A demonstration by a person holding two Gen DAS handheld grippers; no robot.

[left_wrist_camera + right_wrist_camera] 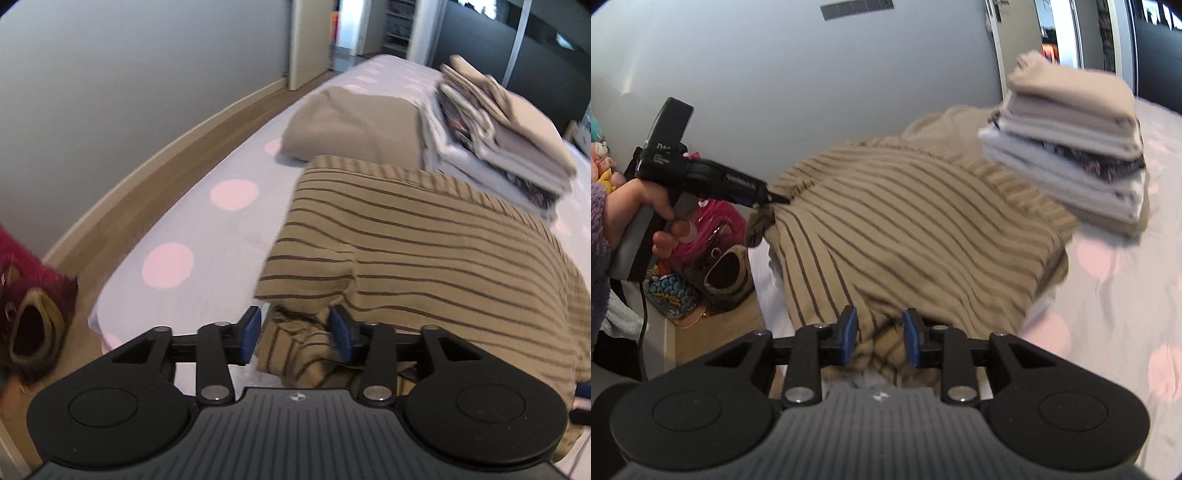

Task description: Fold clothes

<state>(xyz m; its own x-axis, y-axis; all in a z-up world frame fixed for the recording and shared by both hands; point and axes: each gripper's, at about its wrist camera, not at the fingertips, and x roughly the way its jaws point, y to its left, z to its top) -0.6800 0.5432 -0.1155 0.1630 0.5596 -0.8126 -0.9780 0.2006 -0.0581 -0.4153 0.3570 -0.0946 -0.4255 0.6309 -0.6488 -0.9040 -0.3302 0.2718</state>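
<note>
A bed [207, 236] in a pale lilac sheet with pink dots carries everything. On its near part lies the tan knitted sweater with dark stripes [424, 258], folded over, its long axis running away from both claws toward a stack of folded beige, white and patterned clothes [509, 147] behind it.

The left claw [295, 338] stands about half open with the sweater's near-left edge bunched between its blue pads, loose rather than pinched. The right claw [879, 338] is narrower, straddling the near hem; whether its pads press the cloth cannot be told.
</note>
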